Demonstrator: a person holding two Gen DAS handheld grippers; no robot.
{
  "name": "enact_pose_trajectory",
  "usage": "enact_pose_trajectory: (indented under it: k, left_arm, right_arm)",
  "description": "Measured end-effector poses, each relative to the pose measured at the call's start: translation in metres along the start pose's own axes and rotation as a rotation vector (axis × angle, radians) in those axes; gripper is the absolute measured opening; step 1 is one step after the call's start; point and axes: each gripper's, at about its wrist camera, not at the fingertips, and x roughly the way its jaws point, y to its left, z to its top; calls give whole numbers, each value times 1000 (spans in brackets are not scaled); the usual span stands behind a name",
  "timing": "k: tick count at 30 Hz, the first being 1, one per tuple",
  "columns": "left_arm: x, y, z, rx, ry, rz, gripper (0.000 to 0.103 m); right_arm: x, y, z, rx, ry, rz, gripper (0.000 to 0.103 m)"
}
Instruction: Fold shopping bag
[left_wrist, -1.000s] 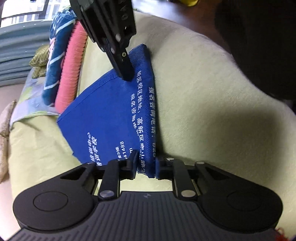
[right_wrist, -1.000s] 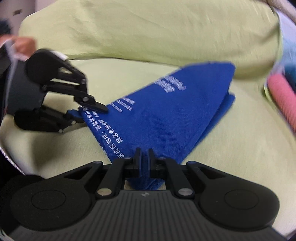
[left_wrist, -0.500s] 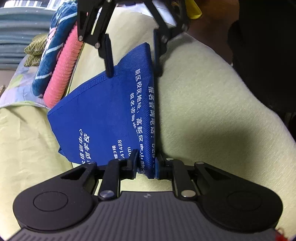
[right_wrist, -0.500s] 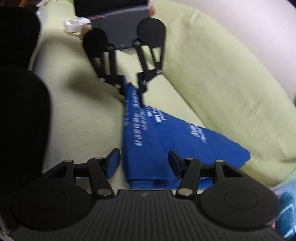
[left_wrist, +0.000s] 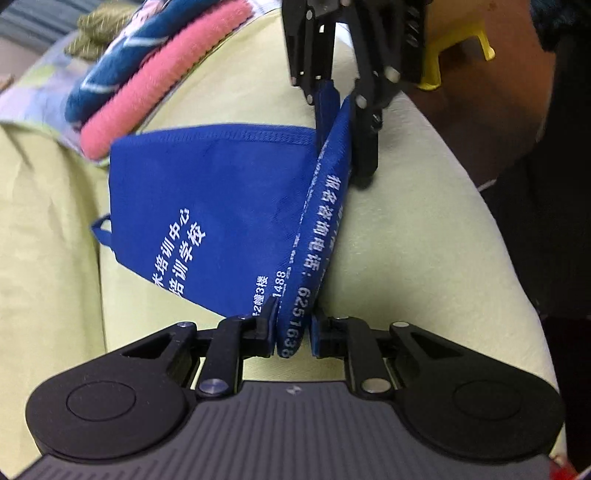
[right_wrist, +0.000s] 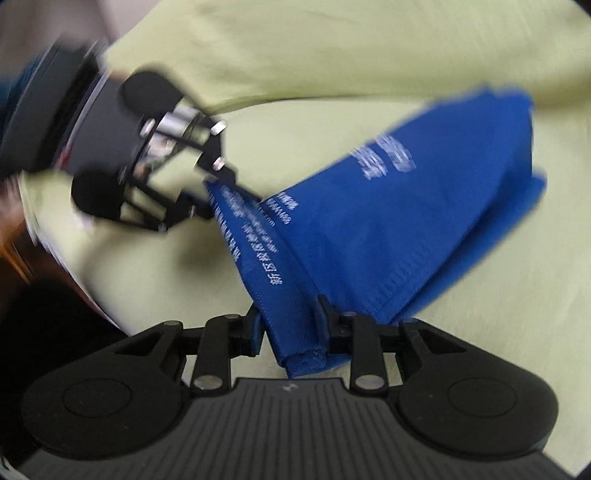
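Observation:
A blue non-woven shopping bag (left_wrist: 221, 192) with white print lies folded into a triangle on a pale green cushion (left_wrist: 406, 221). My left gripper (left_wrist: 293, 332) is shut on the near end of its folded printed edge. At the far end, my right gripper (left_wrist: 341, 107) has the bag's corner between its fingers, and its jaws are closing on the fabric. The edge runs raised between the two grippers. In the right wrist view the bag (right_wrist: 388, 221) fills the gap of the right gripper (right_wrist: 291, 332), and the left gripper (right_wrist: 214, 195) pinches the far tip.
A pink fuzzy roll (left_wrist: 159, 85) and a blue patterned cloth (left_wrist: 122, 62) lie along the cushion's far left edge. A yellow stool (left_wrist: 454, 48) stands beyond the cushion. Dark clothing of a person (left_wrist: 554, 184) fills the right side.
The right gripper let go of the bag's corner, opened wide around it, and now closes on it again. The left gripper rose and rolled, lifting the folded edge.

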Motion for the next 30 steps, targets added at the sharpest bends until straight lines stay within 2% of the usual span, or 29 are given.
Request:
enact_pose_trajectory:
  k: [5, 7, 9, 11, 13, 14, 15, 18, 21, 24, 28, 30]
  left_arm:
    - [0, 7, -4, -71, -5, -27, 19]
    - [-1, 10, -5, -99, -7, -25, 23]
    - [-3, 14, -6, -124, -10, -4, 34]
    - [-5, 18, -8, -150, -8, 33, 39]
    - [-9, 21, -12, -165, 8, 91, 34]
    - [-11, 23, -14, -174, 15, 118, 23]
    - [-14, 25, -16, -183, 21, 144, 22]
    - [-29, 25, -14, -198, -7, 179, 18]
    - [-40, 14, 0, -160, -57, 192, 18]
    - [-35, 6, 12, -133, -74, 197, 19]
    - [-13, 3, 22, -128, -47, 212, 19]
    - [-1, 4, 23, -135, -12, 207, 24]
  right_arm:
    - [4, -49, 10, 342, 60, 167, 24]
    - [5, -63, 12, 429, 77, 212, 23]
    - [5, -70, 10, 506, 87, 235, 22]
    - [5, -76, 8, 571, 91, 247, 22]
    - [6, -81, 5, 615, 91, 243, 20]
    - [5, -83, 4, 630, 90, 230, 17]
    - [5, -87, 4, 656, 86, 228, 17]
    - [11, -88, 10, 635, 84, 211, 15]
    - [11, -84, 18, 593, 90, 179, 15]
    - [10, -82, 21, 579, 92, 155, 14]
    - [11, -81, 28, 555, 93, 123, 13]
    - [12, -81, 30, 553, 95, 110, 13]
